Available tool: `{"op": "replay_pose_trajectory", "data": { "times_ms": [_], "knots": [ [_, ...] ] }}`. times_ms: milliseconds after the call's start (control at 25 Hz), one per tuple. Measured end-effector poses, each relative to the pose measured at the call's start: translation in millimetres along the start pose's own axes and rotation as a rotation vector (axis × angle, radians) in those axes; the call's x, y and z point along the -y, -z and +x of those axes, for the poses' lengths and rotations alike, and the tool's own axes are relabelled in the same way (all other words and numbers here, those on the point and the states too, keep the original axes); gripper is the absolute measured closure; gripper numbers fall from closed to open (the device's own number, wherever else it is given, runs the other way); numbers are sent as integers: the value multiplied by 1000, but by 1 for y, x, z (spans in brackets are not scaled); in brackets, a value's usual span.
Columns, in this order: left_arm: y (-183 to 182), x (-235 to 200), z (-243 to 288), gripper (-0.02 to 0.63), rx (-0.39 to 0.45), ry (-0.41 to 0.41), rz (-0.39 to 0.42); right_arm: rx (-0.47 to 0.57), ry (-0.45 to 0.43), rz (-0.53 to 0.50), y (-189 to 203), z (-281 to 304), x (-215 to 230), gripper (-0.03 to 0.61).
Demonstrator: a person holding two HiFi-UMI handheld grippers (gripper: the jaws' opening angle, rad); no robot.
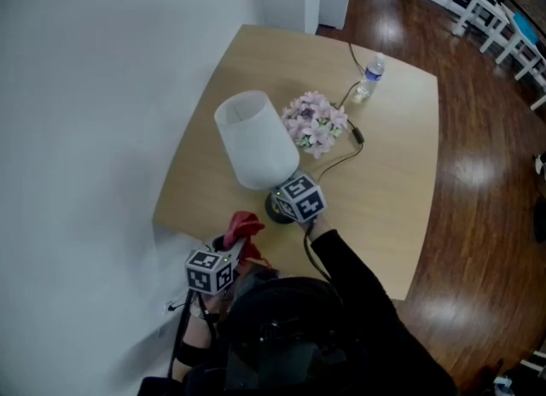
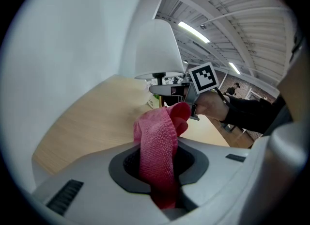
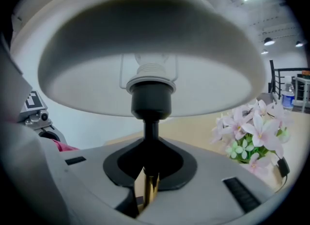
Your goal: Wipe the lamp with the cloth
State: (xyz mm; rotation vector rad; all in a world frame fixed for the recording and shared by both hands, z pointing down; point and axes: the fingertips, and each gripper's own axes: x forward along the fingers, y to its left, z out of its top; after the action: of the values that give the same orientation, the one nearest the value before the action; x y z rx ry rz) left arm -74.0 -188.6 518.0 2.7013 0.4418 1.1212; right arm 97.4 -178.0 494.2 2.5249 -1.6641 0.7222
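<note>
The lamp has a white shade (image 1: 254, 138) and a dark base (image 1: 275, 209), and it is near the table's front-left edge. My right gripper (image 1: 286, 206) is shut on the lamp's thin brass stem (image 3: 147, 190), just under the black socket (image 3: 150, 98); the shade (image 3: 150, 40) fills the top of the right gripper view. Whether the base rests on the table is hidden. My left gripper (image 1: 232, 247) is shut on a red cloth (image 1: 244, 227), which sticks up between the jaws (image 2: 157, 146). It is held a short way in front of the lamp (image 2: 155, 49), not touching it.
On the wooden table (image 1: 392, 155), a bunch of pink flowers (image 1: 316, 123) sits right behind the lamp. A black cable (image 1: 350, 130) runs past it towards a water bottle (image 1: 369, 77) at the far side. A white wall lies close on the left. The table's front edge (image 1: 171, 219) lies under my grippers.
</note>
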Motion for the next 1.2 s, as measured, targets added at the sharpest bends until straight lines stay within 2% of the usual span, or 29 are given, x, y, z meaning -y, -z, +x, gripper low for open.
{"op": "replay_pose_trajectory", "data": {
  "times_ms": [360,520,760,1000,1080,1120,1160,1200],
  "knots": [
    [-2,-9,8,525,-27,-16,2,142,-21,-34,-30,36,7,532],
    [-3,-11,13,526,-32,-20,3,162,-13,-44,-32,55,11,534],
    [6,-14,18,525,-58,-16,-11,267,-32,-53,-33,57,11,535],
    [16,-10,22,525,-73,-5,-31,233,-45,-66,-20,58,2,534],
    [21,-8,25,526,-79,-1,-38,190,-46,-56,-17,58,0,512],
    [22,-7,27,526,-81,1,-41,159,-39,-55,-15,57,1,469],
    [23,-5,28,525,-81,3,-43,129,-33,-58,-13,54,0,383],
    [24,-4,28,526,-80,5,-46,101,-30,-63,-11,51,0,351]
  ]
}}
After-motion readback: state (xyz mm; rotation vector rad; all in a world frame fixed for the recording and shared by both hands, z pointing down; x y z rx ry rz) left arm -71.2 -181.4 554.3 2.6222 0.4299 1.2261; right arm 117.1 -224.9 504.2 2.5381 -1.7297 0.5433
